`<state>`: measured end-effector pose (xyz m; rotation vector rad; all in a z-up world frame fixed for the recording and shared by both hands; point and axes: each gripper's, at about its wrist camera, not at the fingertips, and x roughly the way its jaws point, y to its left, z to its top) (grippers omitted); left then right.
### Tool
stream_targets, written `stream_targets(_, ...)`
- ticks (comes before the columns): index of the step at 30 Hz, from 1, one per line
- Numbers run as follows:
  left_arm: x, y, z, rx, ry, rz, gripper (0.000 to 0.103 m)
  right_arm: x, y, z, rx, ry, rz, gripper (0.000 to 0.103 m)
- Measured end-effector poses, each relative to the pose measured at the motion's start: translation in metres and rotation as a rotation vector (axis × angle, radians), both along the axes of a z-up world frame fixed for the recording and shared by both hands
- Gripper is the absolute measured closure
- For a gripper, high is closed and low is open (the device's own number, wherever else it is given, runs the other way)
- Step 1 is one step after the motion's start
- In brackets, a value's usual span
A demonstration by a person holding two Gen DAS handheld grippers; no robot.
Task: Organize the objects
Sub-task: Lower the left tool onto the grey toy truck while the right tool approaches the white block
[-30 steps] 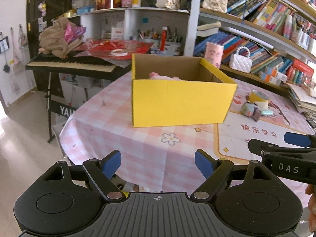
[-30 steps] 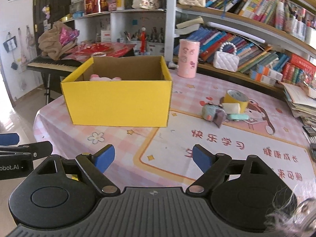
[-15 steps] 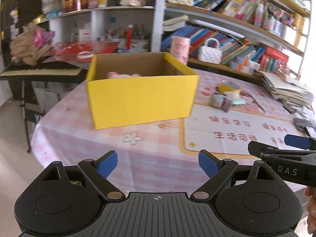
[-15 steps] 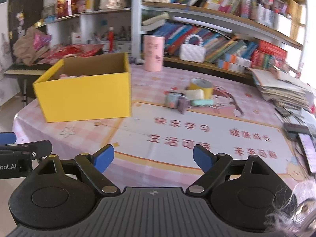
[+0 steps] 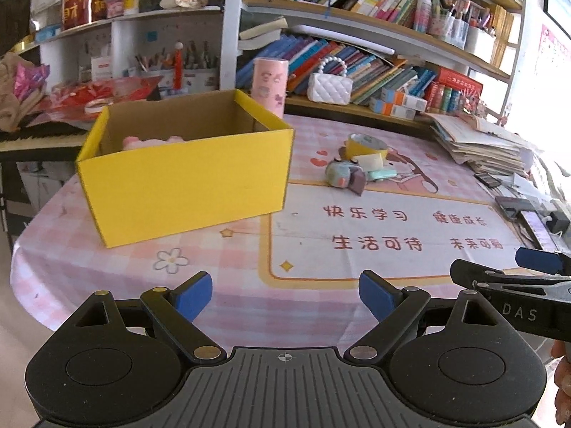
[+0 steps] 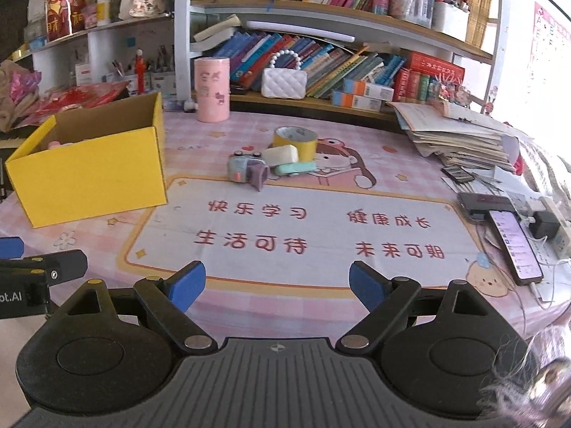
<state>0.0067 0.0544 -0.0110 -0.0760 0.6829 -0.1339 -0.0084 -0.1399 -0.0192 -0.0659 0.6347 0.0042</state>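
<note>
An open yellow cardboard box (image 5: pixel 185 182) stands on the pink checked table, with a pink soft thing (image 5: pixel 150 142) inside; it also shows in the right wrist view (image 6: pixel 89 174). Beyond it lie a yellow tape roll (image 6: pixel 294 139), a white eraser-like block (image 6: pixel 282 154), a mint flat piece (image 6: pixel 296 168) and a small grey-blue toy (image 6: pixel 246 170). My left gripper (image 5: pixel 285 296) is open and empty near the table's front edge. My right gripper (image 6: pixel 276 285) is open and empty, to the right of the left one, facing the small things.
A pink cylinder tin (image 6: pixel 211 89) and a white quilted handbag (image 6: pixel 284 82) stand at the back. A stack of papers (image 6: pixel 460 139), phones (image 6: pixel 514 246) and a charger lie at the right. Bookshelves stand behind; a keyboard piano (image 5: pixel 35 139) is at the left.
Both grippers have swung to the right: the box has slid left in both views and the small things and phones have come into fuller view. Both stay open.
</note>
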Motion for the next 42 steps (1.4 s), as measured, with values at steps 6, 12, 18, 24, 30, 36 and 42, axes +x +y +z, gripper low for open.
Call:
stream_targets(6,0.012,-0.021,-0.002,0.001,0.008,-0.046,0.012,0.004,-0.019,-0.001,-0.004,0.008,-0.041,0.015)
stream_targets(12,0.026,-0.041,-0.003,0.004,0.015,-0.070,0.012,0.012,-0.040,-0.004,-0.001,0.020,-0.082,0.014)
stream_targets(18,0.043,-0.059,-0.005,0.010,0.024,-0.073,0.012,0.028,-0.057,-0.006,0.000,0.035,-0.090,0.014)
stream_targets(24,0.063,-0.074,-0.006,0.015,0.033,-0.052,0.012,0.051,-0.074,-0.007,0.002,0.045,-0.078,0.014)
stream_targets(30,0.086,-0.090,-0.006,0.024,0.037,-0.026,0.012,0.077,-0.090,-0.008,0.002,0.052,-0.045,0.014)
stream_targets(36,0.115,-0.107,-0.008,0.036,0.036,0.006,0.012,0.104,-0.109,-0.011,0.005,0.058,-0.018,0.014)
stream_targets(42,0.148,-0.124,-0.012,0.057,0.019,0.031,0.012,0.132,-0.127,-0.013,0.007,0.059,0.010,0.014)
